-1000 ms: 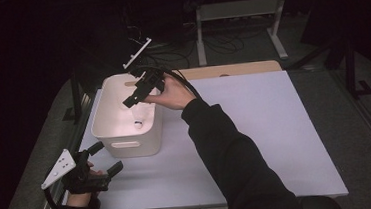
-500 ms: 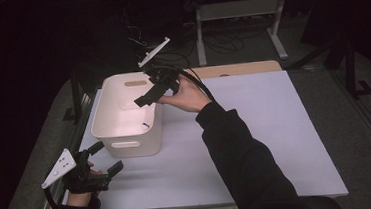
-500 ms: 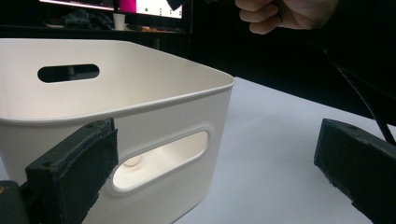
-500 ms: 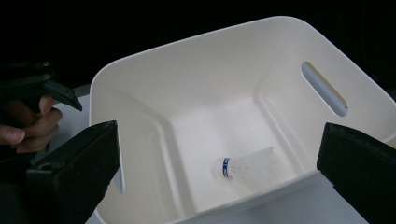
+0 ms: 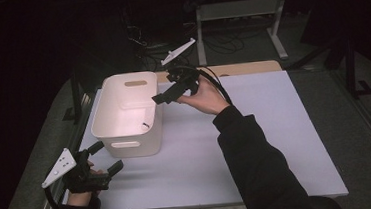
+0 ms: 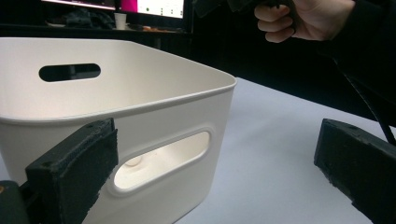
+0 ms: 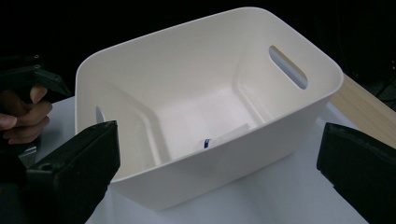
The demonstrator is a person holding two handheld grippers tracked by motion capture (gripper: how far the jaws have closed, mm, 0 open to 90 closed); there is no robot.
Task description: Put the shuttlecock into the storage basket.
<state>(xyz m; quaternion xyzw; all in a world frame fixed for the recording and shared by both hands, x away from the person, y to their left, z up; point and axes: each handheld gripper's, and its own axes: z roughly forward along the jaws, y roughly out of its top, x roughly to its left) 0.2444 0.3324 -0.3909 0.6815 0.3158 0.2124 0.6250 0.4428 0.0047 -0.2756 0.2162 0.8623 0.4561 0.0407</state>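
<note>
A white plastic bin [image 5: 121, 80] with slot handles stands at the left of the white table top [image 5: 275, 127]. On its floor lies a small white item with a blue mark [image 7: 228, 134]. My right gripper [image 5: 163, 96] hangs beside the bin's right rim and points down into the bin [image 7: 196, 28]. Its jaws have just been opening and now stand wide open with nothing between them. My left gripper [image 5: 106, 157] rests open at the table's front left, facing the bin's near wall [image 6: 177, 107] and the handle slot there.
A strip of wooden board [image 5: 243, 68] runs along the table's far edge. Behind it, in the dark, are a metal stand [image 5: 236, 10] and cables. The white top stretches wide to the right of the bin.
My right gripper has moved to the right, from above the bin's inside to beside its right rim. The left gripper and the bin have stayed put.
</note>
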